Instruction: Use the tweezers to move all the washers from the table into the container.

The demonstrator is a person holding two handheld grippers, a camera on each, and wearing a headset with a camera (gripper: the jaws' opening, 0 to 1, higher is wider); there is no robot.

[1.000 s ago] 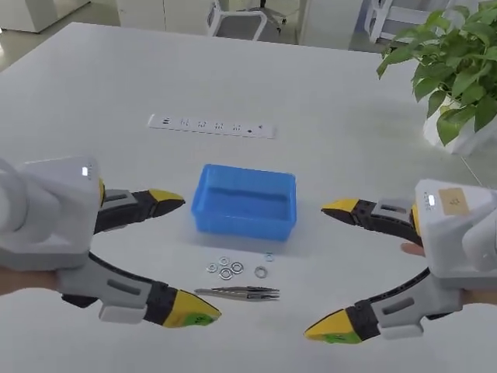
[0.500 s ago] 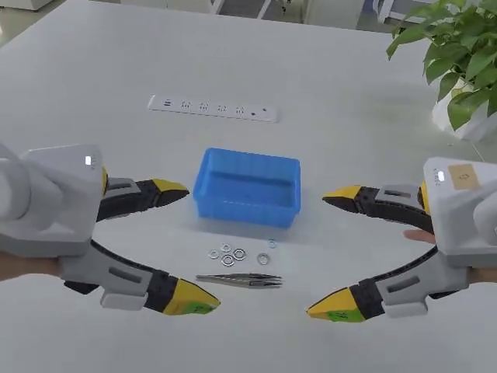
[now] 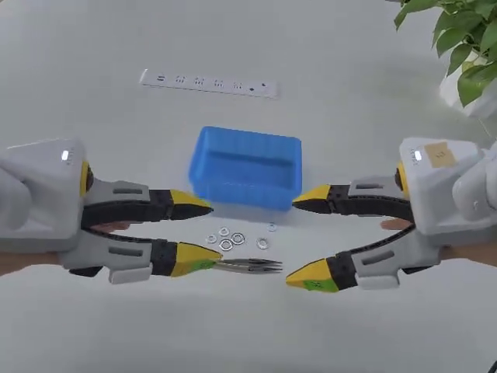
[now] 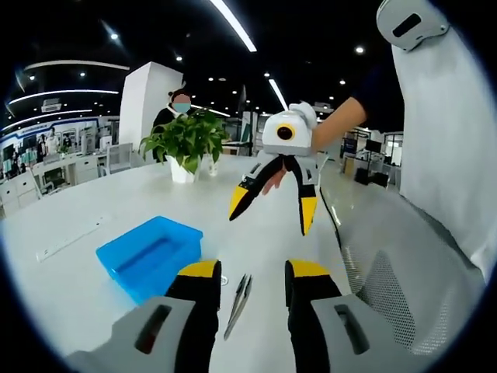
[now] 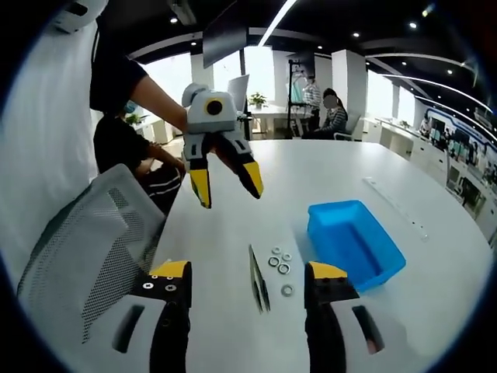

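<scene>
My left claw (image 3: 213,230): jaws spread, left of the washers (image 3: 231,239).
My right claw (image 3: 292,242): jaws spread, right of them.
Washers: clustered just near of the blue container (image 3: 247,167).
Tweezers (image 3: 248,266): lying just nearer still.

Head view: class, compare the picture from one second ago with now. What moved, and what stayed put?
The left gripper and the right gripper have both come inward toward the tweezers, their jaws narrower than before but open. Nothing is gripped. The tweezers, washers and blue container lie where they were; the shift of the whole picture is the camera's.
</scene>
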